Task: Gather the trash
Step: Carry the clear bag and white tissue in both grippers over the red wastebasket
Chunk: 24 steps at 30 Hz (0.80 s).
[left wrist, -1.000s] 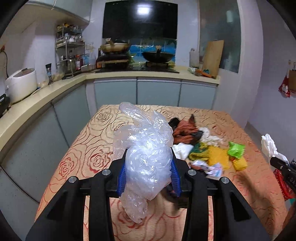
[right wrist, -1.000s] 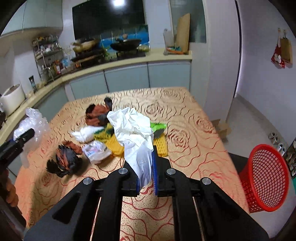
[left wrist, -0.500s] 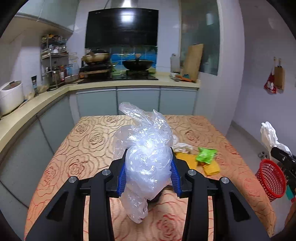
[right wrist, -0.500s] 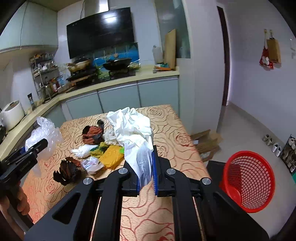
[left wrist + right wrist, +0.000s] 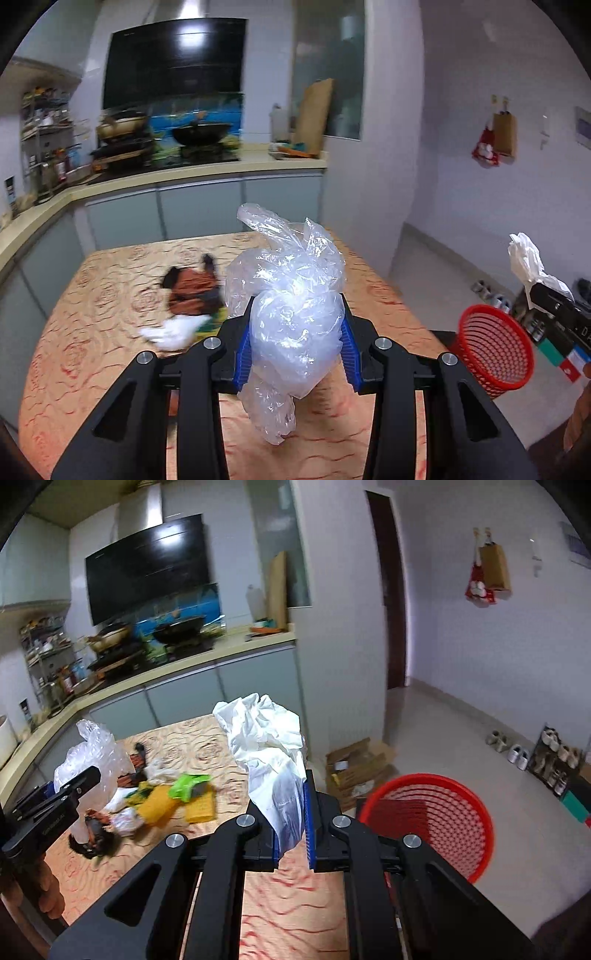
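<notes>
From the left wrist, my left gripper (image 5: pixel 295 350) is clenching the crumpled clear plastic bag (image 5: pixel 291 314) above the tabletop (image 5: pixel 92 332). The view has been swinging right off the trash pile (image 5: pixel 188 306), and the red basket (image 5: pixel 495 350) is now showing on the floor beyond the tabletop's edge.

From the right wrist, my right gripper (image 5: pixel 293 823) is gripping the white wad (image 5: pixel 271 753) with jaws nearly together. The basket (image 5: pixel 436 816) is now looming just ahead, so I'm judging both drops are close.
</notes>
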{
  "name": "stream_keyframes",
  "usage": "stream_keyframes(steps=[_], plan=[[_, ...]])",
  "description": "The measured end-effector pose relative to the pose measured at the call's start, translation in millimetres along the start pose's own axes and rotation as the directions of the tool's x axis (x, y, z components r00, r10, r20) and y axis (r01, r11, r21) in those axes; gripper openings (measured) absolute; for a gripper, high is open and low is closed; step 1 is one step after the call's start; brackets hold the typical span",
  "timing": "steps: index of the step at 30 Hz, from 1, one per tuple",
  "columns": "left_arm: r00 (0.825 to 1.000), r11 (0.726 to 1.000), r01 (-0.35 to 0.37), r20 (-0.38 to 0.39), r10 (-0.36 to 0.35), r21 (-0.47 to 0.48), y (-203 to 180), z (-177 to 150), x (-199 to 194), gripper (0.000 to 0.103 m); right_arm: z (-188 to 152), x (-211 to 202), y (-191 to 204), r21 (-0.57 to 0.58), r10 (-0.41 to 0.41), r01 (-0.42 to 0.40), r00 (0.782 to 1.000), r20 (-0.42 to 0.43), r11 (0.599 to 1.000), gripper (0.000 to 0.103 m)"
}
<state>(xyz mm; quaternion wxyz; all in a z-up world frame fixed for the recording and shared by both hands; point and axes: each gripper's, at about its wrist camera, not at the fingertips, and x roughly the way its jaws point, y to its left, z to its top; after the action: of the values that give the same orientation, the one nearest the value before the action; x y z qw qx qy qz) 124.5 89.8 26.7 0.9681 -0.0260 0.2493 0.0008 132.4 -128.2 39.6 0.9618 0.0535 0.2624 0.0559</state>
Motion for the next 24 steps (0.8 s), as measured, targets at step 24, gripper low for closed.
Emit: stream_keyframes(steps=[24], plan=[[0.902,0.881,0.423,-0.191,-0.388,0.210,-195,-14,74,0.038,-24,3,-139,0.170,-0.277,0.285,0.958,-0.068,0.943,0.010]])
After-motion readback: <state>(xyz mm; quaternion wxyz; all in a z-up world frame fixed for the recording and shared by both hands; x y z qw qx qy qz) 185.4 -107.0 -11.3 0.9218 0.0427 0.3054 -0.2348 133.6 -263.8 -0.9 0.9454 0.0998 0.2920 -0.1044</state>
